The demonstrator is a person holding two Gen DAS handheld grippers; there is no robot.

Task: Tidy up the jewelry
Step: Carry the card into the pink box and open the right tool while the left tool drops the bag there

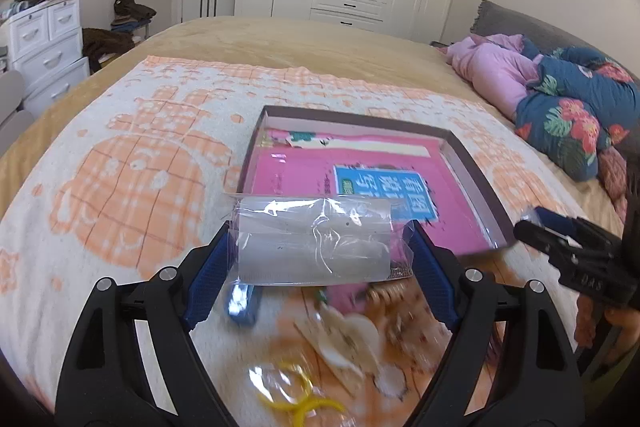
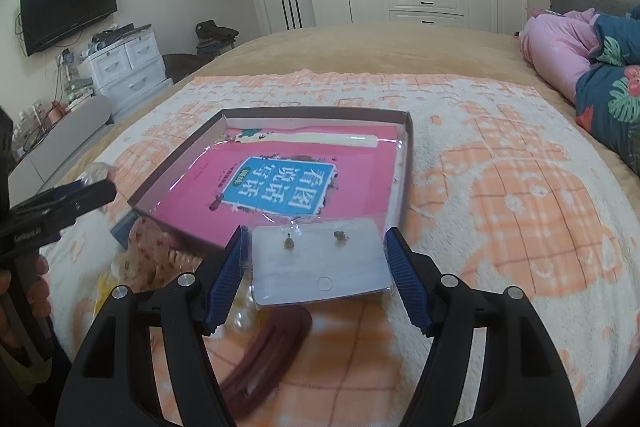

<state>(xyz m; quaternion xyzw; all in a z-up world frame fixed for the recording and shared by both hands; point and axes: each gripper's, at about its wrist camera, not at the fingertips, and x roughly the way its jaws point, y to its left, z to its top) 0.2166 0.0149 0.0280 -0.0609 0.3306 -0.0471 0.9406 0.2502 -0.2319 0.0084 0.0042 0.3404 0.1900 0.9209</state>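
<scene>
My left gripper [image 1: 320, 247] is shut on a clear plastic packet [image 1: 312, 241] with a white card inside, held above the bed just short of the shallow box [image 1: 472, 167]. My right gripper [image 2: 316, 259] is shut on a clear packet with an earring card [image 2: 320, 263] carrying two small studs, also at the near edge of the box [image 2: 404, 163]. The box holds a pink book [image 2: 280, 183] with a blue label. Loose jewelry lies below my left gripper: a yellow ring piece [image 1: 296, 395], white flat pieces [image 1: 348, 343] and a bead bracelet [image 1: 384, 293].
An orange and white blanket [image 2: 520, 187] covers the bed. A dark red hair comb [image 2: 264, 359] and pearls [image 2: 240, 319] lie under my right gripper. Folded bedding [image 1: 560, 95] is at the right. White drawers [image 2: 128, 67] stand at the left.
</scene>
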